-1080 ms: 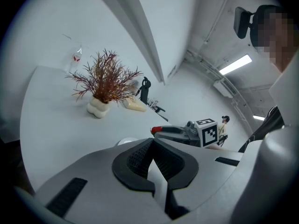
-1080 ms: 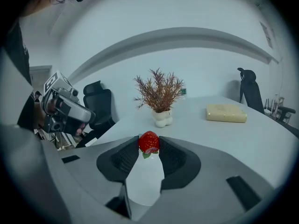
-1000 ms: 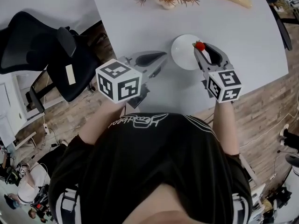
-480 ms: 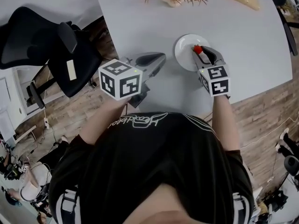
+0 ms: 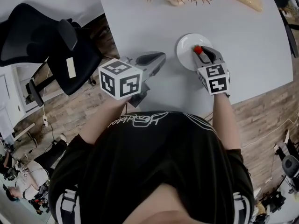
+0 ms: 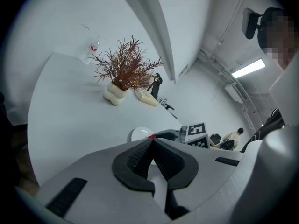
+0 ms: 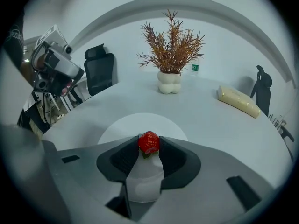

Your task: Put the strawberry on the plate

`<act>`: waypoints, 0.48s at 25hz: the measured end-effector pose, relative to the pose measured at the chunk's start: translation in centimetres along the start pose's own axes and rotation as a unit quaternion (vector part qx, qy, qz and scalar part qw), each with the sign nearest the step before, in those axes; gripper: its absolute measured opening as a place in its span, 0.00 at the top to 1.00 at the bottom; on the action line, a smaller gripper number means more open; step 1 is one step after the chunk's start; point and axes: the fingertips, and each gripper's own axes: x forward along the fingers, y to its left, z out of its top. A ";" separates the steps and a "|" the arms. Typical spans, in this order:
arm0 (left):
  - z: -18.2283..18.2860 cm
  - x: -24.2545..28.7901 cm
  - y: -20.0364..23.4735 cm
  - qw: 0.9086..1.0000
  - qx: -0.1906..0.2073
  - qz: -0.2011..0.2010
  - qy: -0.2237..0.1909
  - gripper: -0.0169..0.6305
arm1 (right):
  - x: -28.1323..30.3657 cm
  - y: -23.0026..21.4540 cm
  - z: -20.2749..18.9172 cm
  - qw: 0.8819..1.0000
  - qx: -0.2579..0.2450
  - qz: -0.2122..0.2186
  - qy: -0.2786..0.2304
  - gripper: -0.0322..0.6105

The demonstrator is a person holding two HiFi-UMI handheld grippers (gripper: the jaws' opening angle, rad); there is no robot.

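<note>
A red strawberry (image 7: pixel 149 142) sits pinched between the black pads of my right gripper (image 7: pixel 149 146), which is shut on it. The berry hangs just over the near part of a white plate (image 7: pixel 122 126) on the pale table. From the head view, the right gripper (image 5: pixel 200 52) reaches over the plate (image 5: pixel 186 48) with the strawberry (image 5: pixel 198 49) at its tip. My left gripper (image 5: pixel 158 59) rests low over the table, left of the plate, its jaws together with nothing between them. In the left gripper view its tips (image 6: pixel 153 141) meet, and the plate (image 6: pixel 138 135) shows beyond.
A vase of dry reddish twigs (image 7: pixel 171 83) stands at the table's far side, with a pale loaf-shaped block (image 7: pixel 237 101) to its right. A black office chair (image 5: pixel 46 45) stands off the table's left edge. The table's front edge runs close to my body.
My right gripper has come down with the strawberry, from above the plate's right rim to low over the plate. The left gripper has sunk slightly and stayed shut.
</note>
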 end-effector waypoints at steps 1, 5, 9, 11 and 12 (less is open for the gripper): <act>0.0 0.0 0.1 1.000 0.000 0.001 -0.001 0.96 | 0.1 0.1 -0.1 1.000 -0.003 0.000 0.004 0.75; -0.1 -0.3 0.2 1.000 0.000 0.003 -0.004 0.96 | 0.2 0.2 -0.3 1.000 -0.011 -0.004 0.009 0.75; -0.1 -0.4 0.2 1.000 0.000 0.004 -0.007 0.96 | 0.3 0.2 -0.3 1.000 -0.015 -0.006 0.012 0.75; -0.1 -0.5 0.1 1.000 0.000 0.005 -0.008 0.96 | 0.3 0.2 -0.3 1.000 -0.012 -0.005 0.011 0.75; -0.1 -0.5 0.1 1.000 0.002 0.005 -0.009 0.96 | 0.2 0.3 -0.3 1.000 -0.011 -0.005 0.010 0.75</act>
